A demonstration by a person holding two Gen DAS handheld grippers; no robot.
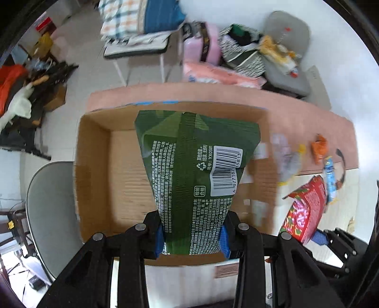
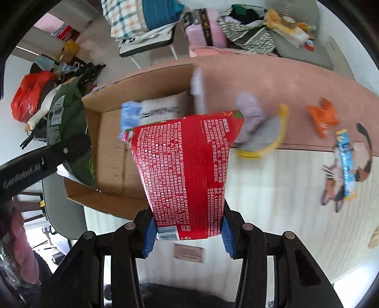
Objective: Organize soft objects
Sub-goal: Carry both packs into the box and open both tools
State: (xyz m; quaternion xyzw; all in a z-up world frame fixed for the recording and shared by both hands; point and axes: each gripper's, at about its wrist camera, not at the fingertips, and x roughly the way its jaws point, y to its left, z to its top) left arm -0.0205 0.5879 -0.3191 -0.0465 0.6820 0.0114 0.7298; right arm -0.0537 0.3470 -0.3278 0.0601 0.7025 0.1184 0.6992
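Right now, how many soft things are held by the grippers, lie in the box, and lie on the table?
Held packs: 2, green pack and red pack.
In the box: 2, blue pack and white pack.
On the table: 3, slipper, orange packet, blue packet.
Total: 7

Ahead of your grippers and past the table's far edge, a chair (image 1: 139,47) carries a plaid cushion (image 1: 120,16). To its right sits a pink suitcase (image 2: 205,30); far left, a red plastic bag (image 2: 30,94) beside a white toy goose (image 2: 43,110).
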